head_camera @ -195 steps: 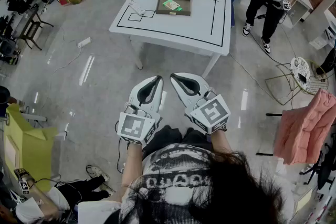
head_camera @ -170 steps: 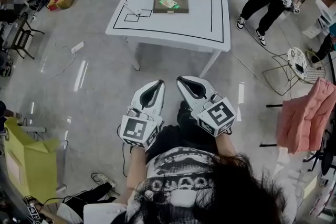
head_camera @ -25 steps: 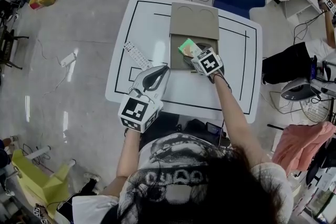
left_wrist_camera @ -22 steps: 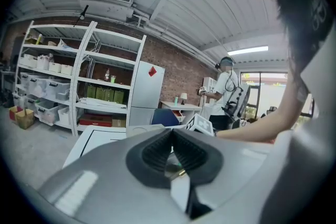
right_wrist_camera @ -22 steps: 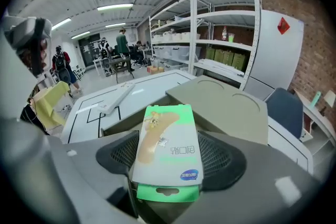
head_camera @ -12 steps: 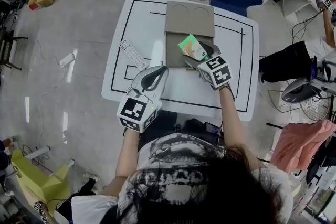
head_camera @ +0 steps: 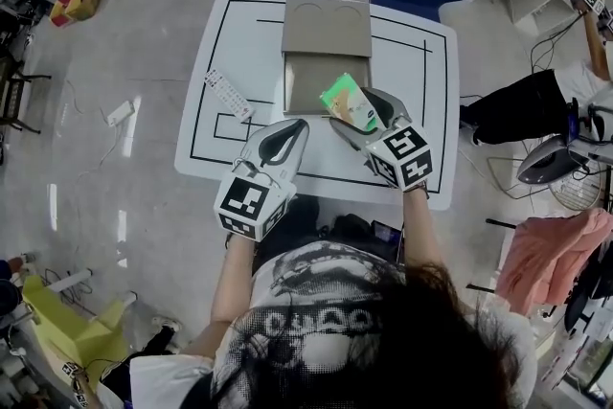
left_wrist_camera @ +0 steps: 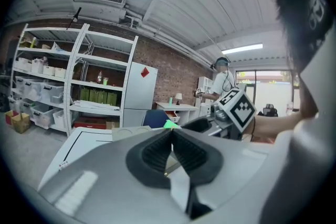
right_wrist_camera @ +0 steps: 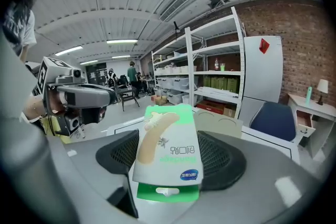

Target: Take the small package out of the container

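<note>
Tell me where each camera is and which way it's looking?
Head view: on the person's head, looking steeply down at the table, container, their hair, arms, left claw and right claw holding the small package.
Left gripper view: on the left claw, looking along its shut jaws toward the shelves; right claw at right.
Right gripper view: on the right claw, looking past the small package it holds; left claw at left.
Shared: both gripper views show the shelves and table.

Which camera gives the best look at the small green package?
The right gripper view: the small package fills the centre, clamped between the jaws, front face showing. The head view shows it small and tilted from above. The left gripper view shows only a green corner.
</note>
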A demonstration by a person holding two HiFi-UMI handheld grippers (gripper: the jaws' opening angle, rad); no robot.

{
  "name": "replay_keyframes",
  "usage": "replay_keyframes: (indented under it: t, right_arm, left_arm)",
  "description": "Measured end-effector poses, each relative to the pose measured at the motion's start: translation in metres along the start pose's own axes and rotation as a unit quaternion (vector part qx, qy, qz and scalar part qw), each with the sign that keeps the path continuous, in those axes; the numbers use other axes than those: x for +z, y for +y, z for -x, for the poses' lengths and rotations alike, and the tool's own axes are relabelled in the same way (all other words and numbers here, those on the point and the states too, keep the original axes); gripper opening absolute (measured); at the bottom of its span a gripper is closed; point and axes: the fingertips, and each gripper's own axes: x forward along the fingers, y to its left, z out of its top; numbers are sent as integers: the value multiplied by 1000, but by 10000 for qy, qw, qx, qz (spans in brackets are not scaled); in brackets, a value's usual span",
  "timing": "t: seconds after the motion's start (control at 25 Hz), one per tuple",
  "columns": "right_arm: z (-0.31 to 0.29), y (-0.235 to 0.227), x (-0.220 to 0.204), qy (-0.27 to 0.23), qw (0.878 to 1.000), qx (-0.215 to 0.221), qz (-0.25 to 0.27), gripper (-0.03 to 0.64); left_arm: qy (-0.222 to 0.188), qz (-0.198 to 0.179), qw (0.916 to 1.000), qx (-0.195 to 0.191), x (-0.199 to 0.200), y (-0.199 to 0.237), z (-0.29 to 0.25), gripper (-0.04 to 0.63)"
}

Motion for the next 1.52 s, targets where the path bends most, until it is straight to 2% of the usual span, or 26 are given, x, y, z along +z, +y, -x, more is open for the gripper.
replay_keyframes:
  t: [0.52, 0.8, 1.08, 1.52]
  right_arm:
    - [88, 26, -41, -56, 9996, 294, 4, 359]
    - [136, 36, -62, -183, 9990, 410, 46, 359]
    - [177, 56, -85, -281, 9969, 715, 150, 359]
    - [214, 89, -107, -427, 9933, 1064, 139, 359]
  left_arm:
    - [37, -114, 9996, 260, -8, -73, 6, 0]
    - [-10, -110, 9988, 476, -13, -125, 17, 0]
    - [-91, -137, 9971, 738, -20, -177, 33, 0]
    - [7, -96, 9935, 1137, -37, -220, 65, 0]
